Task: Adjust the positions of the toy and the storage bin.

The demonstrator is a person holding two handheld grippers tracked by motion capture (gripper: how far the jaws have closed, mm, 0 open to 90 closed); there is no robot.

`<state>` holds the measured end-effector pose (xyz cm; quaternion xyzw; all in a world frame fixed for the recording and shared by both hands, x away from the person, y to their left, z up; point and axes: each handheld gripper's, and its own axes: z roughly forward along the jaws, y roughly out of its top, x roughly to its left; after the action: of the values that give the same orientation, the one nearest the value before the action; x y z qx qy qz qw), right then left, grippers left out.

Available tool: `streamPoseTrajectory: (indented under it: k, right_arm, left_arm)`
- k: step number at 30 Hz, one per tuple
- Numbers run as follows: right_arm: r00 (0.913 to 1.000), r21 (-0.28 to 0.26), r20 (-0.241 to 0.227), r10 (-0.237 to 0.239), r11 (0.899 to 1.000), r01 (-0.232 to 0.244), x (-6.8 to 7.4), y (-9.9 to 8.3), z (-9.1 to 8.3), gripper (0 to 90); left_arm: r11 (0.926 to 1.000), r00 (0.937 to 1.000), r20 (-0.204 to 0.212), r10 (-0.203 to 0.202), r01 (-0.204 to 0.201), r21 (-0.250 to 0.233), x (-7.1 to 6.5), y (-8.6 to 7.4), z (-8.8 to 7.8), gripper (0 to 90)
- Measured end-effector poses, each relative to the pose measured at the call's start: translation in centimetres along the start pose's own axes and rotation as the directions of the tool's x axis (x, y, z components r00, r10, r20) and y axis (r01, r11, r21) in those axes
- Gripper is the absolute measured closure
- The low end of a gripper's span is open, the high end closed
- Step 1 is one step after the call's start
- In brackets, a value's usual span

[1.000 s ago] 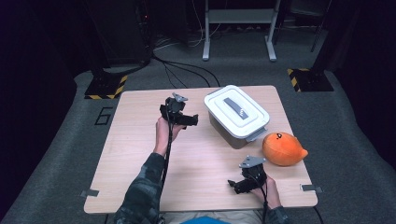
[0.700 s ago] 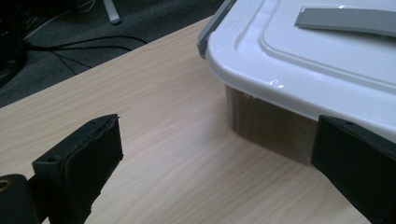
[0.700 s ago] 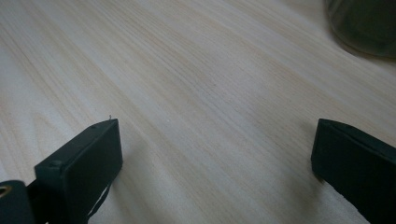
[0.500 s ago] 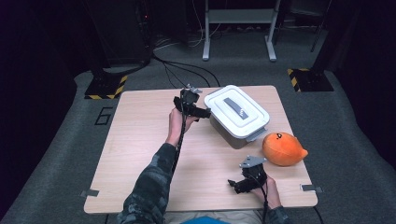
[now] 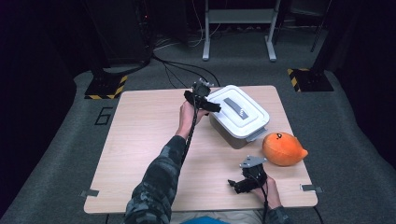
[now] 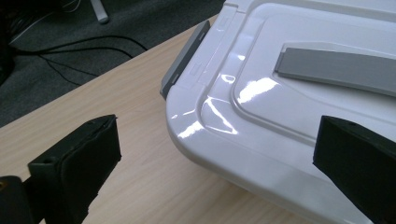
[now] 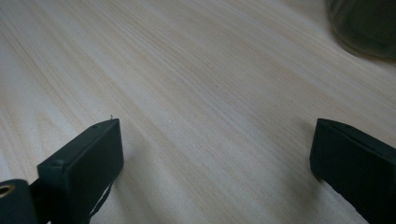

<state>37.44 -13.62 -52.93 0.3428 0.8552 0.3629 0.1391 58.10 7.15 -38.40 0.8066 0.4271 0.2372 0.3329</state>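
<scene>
A white plastic box (image 5: 239, 116) with a closed white lid (image 6: 299, 79) and a grey handle strip (image 6: 341, 70) stands at the table's back right. A grey latch (image 6: 184, 60) shows on its side. My left gripper (image 5: 205, 103) is held open at the box's left corner, its jaws wide apart with the lid's corner between them, touching nothing. An orange plush toy (image 5: 282, 148) lies right of the box. My right gripper (image 5: 239, 184) rests low over bare wood near the front edge, open and empty.
The light wooden table (image 5: 140, 140) has free room across its left half. A dark container's base (image 7: 366, 25) shows in the right gripper view's corner. Cables (image 5: 177, 70) and a metal stand (image 5: 238, 28) are on the grey floor behind the table.
My left gripper has moved right and forward across the table to the box's left corner. The right gripper has stayed in place.
</scene>
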Motion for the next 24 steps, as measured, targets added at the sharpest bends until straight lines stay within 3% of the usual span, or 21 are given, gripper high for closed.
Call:
streamPoseTrajectory:
  k: [8,14,16,24]
  right_arm:
    - [1.0000,-0.003,-0.001,0.002,1.000,-0.002,0.0,0.0,0.0,2.7]
    - [1.0000,-0.005,-0.005,0.002,1.000,-0.002,0.0,0.0,0.0,2.8]
    - [1.0000,-0.004,-0.007,0.002,1.000,-0.002,0.0,0.0,0.0,3.0]
    - [1.0000,-0.005,-0.003,0.003,1.000,-0.003,0.0,0.0,0.0,3.3]
  left_arm:
    - [0.9987,0.9985,0.031,0.045,-0.046,0.024,-0.7,0.8,1.4,7.7]
    - [0.9980,0.9970,0.056,0.053,-0.055,0.032,-0.7,0.6,1.6,16.2]
    - [0.9990,0.9964,0.077,0.036,-0.038,0.025,-0.6,0.5,1.6,19.9]
    - [0.9989,0.9964,0.073,0.044,-0.045,0.015,-0.6,-0.2,1.0,26.0]
